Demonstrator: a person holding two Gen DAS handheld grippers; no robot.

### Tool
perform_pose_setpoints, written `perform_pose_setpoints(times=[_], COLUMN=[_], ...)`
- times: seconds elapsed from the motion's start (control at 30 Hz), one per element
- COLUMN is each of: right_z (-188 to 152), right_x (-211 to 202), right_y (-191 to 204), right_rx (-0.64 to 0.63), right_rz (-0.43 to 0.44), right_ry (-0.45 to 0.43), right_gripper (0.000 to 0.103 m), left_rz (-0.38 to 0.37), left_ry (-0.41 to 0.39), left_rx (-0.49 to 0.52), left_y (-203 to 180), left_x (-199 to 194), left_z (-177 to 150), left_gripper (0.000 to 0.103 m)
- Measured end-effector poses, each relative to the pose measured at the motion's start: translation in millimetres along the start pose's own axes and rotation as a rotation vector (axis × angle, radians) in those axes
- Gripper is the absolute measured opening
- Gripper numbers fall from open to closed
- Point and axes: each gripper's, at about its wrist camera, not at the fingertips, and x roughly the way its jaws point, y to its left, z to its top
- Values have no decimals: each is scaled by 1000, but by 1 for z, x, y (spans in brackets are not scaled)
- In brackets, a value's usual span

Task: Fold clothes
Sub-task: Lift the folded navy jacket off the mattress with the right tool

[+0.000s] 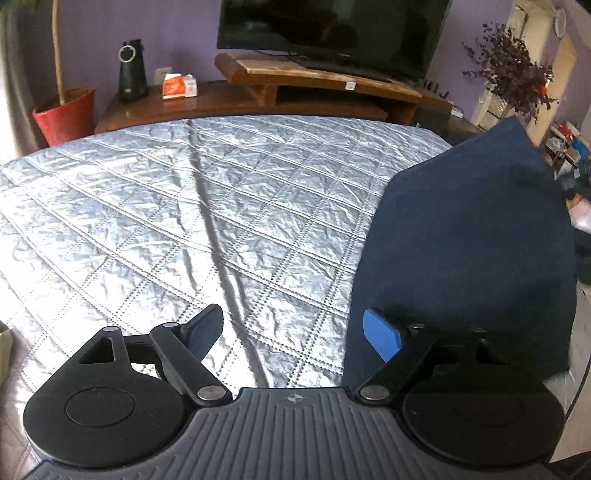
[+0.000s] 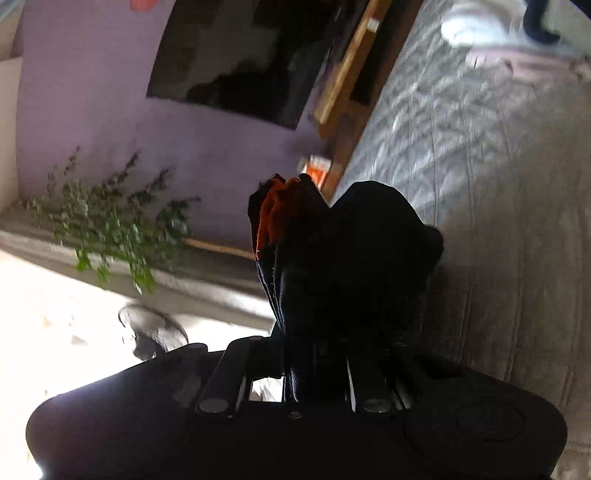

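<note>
So from the left wrist cam, going left to right: there's a red plant pot [image 1: 66,114] in the far corner, then a dark cone-shaped speaker [image 1: 131,72] and an orange-and-white box [image 1: 179,85] sitting on the wooden TV stand [image 1: 295,92]. The box has print on it, but I can't read any of it. Same with the small white sticker on the stand's front edge, too tiny. The black TV [image 1: 332,29] above shows no readable logo.

Below all that is the silver quilted bedspread [image 1: 166,206]. My left gripper [image 1: 295,332] hangs over it with the jaws spread wide and only bedspread between them. Its blue pad [image 1: 382,334] sits just at the edge of the navy garment [image 1: 472,240], which is lifted up along the right side of the bed.

Right wrist cam is rolled sideways and blurry. My right gripper [image 2: 314,295] is pinched tight on a bunch of that dark cloth, with a bit of orange fabric [image 2: 275,218] poking out of the top of the bunch. Green plant [image 2: 110,229] off to the left there, bedspread on the right.
</note>
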Motion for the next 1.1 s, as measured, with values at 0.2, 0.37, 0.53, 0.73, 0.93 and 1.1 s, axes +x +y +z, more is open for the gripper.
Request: perform_pose_setpoints(times=[0.2,0.37,0.53,0.73,0.93,1.1], right_z=[59,128,168,172,148,153], right_x=[-24,-46,-85,-89,-86,-78], right_y=[5,31,24,-88,-128,-113], right_rx=[54,70,143,254,249,134], right_rz=[43,138,198,-61,-234,-424], right_ry=[-162,-339,-557,-580,-590,-587], right_gripper=[12,12,12,16,16,38], left_rz=[-12,-19,-18,-32,-12,-10], left_ry=[20,40,63,73,93,96], left_rx=[34,47,67,105,117,117], left_y=[-11,-15,-19,-31,-33,-31], left_x=[7,14,22,27,33,33], left_z=[-6,-11,-16,-22,-28,-29], left_gripper=[88,87,87,88,88,88])
